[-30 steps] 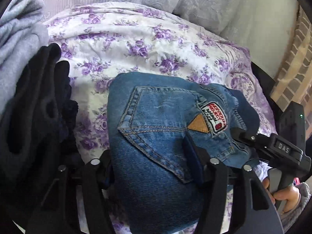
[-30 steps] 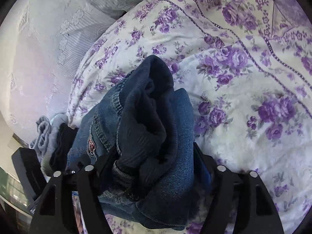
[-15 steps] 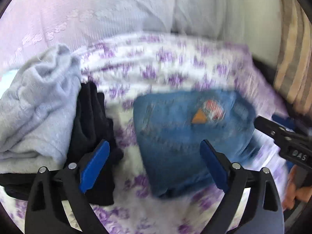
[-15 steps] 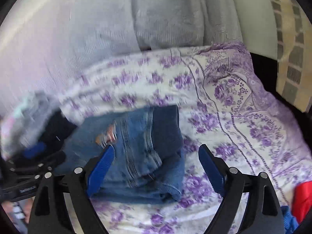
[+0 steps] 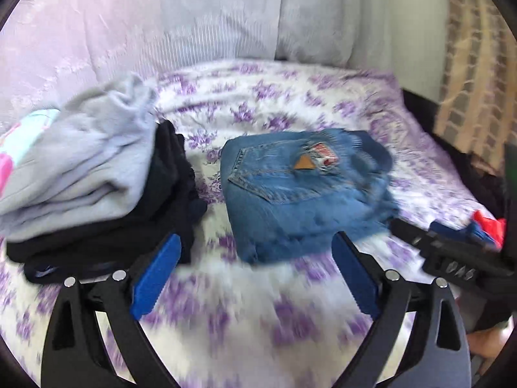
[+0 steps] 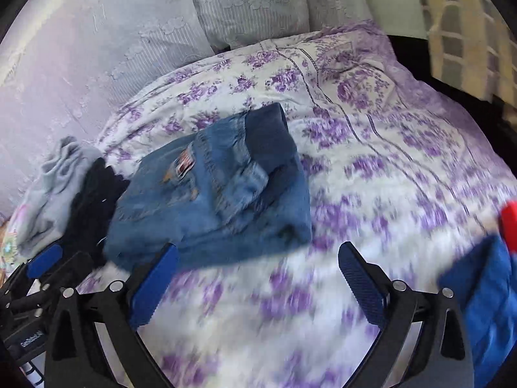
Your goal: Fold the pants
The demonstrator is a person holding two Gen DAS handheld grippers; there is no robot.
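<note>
Both left tongs (image 5: 255, 274) and right tongs (image 6: 258, 274) gape wide, empty, just short of the folded jeans (image 5: 300, 190).

A bedroom in a home. Shown by a bed spread with a purple floral quilt (image 6: 371, 148), pale embroidered pillows (image 6: 252, 3) propped at 12 o'clock, folded grey and black garments (image 5: 97, 174) stacked at 9 o'clock, folded jeans (image 5: 300, 190) at centre, brick-patterned wallpaper (image 5: 475, 74) at 2 o'clock.
</note>
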